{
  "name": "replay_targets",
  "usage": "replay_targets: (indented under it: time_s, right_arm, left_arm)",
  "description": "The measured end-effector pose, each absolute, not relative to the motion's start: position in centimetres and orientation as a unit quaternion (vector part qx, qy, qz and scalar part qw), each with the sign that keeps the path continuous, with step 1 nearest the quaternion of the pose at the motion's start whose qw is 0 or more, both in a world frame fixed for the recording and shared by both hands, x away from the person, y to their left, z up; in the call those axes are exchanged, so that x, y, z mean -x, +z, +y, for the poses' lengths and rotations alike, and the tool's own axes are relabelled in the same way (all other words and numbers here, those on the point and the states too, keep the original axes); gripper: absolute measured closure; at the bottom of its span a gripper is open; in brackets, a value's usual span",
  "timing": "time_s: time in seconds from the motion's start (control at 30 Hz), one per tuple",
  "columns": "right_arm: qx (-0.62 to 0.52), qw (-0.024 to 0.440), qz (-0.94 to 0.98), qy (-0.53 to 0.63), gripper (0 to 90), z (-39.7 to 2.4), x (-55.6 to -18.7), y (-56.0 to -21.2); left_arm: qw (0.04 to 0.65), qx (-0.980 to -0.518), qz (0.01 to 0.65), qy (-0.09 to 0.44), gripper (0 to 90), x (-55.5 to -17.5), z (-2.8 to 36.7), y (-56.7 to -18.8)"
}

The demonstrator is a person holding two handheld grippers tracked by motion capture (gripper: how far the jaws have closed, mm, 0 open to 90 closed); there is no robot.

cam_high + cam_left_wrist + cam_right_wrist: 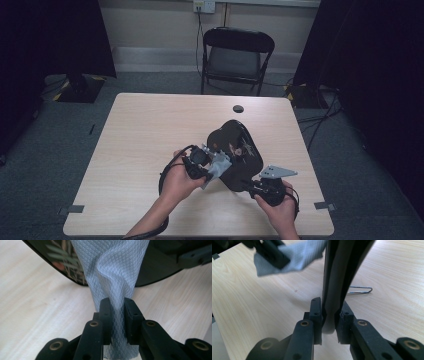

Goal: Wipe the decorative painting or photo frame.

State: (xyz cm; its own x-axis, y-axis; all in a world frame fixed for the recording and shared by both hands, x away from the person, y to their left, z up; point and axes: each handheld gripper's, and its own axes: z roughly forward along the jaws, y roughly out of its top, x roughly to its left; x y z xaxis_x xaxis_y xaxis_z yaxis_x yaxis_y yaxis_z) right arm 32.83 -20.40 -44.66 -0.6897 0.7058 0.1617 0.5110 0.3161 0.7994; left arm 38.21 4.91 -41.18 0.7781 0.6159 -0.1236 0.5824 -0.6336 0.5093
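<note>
A glossy black tray [240,145] with a floral pattern is held tilted over the table's near middle. My right gripper [251,186] is shut on its near edge; in the right gripper view the jaws [329,315] clamp the tray's thin rim [339,270]. My left gripper [210,169] is shut on a pale grey woven cloth [220,165], which touches the tray's left side. The left gripper view has the cloth [113,270] pinched between the jaws [117,312] and rising against the tray [62,257]. The cloth [294,256] also hangs at the right gripper view's top left.
The light wooden table [145,130] has a round cable hole [238,108] near its far edge. A thin metal wire loop [360,291] lies on the table behind the tray. A black folding chair [236,55] stands beyond the table. Dark curtains flank both sides.
</note>
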Motion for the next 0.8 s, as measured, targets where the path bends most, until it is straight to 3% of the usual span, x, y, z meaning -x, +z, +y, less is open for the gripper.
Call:
replay_targets:
  time_s: [0.4, 0.8]
  right_arm:
    - [-0.378, 0.109, 0.804, 0.446, 77.9, -20.4, -32.8, -44.7]
    - [-0.378, 0.109, 0.804, 0.446, 77.8, -20.4, -32.8, -44.7]
  left_arm:
    - [0.244, -0.912, 0.329, 0.008, 78.6, -37.4, 4.5, -44.5]
    - [0.234, -0.914, 0.33, -0.002, 78.6, -36.5, 5.2, -45.0]
